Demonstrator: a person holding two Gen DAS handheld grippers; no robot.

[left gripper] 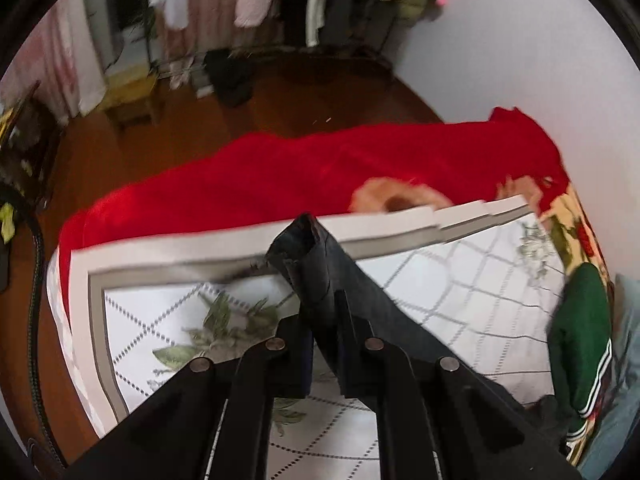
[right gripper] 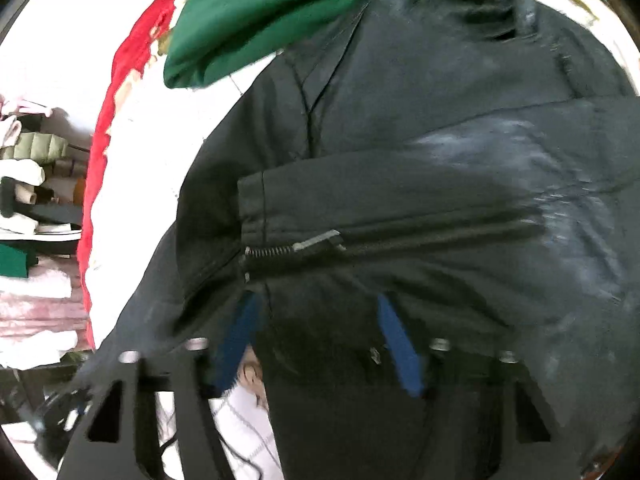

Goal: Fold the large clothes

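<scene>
**On the bed: dark jacket held up at one end, fold under way**

Over the patterned quilt point(left gripper: 460, 280) a dark jacket point(right gripper: 420, 168) is being handled. In the left wrist view, the left gripper point(left gripper: 320, 320) is closed on a bunched end of the dark jacket point(left gripper: 320, 264), which runs from the jaws down toward the lower right. In the right wrist view, the right gripper point(right gripper: 320, 344) stands with its blue pads point(right gripper: 240, 340) spread apart, dark fabric lying between and over them; whether any cloth is pinched cannot be told, but the jaws read as open.

Step in hand, as judged: one end of the garment is being carried over for a fold.
- The held end should be kept taut and level so the cloth lands flat.
- The zipper point(right gripper: 296, 248) and the cuffed sleeve point(right gripper: 320, 200) should be laid inside the fold line, not bunched.
- The right jaws are best closed on an edge, not on a mid-panel.

Surroundings and obstructions:
- A green garment point(right gripper: 272, 20) with white stripes lies touching the jacket's far side; it could be caught up in the fold.
- A red blanket point(left gripper: 260, 176) lies along the quilt's far edge.
- Hanging clothes point(left gripper: 248, 0) and a wooden stool point(left gripper: 132, 100) stand well apart, beyond the bed.

Both views are motion-blurred; fine detail is uncertain.
</scene>
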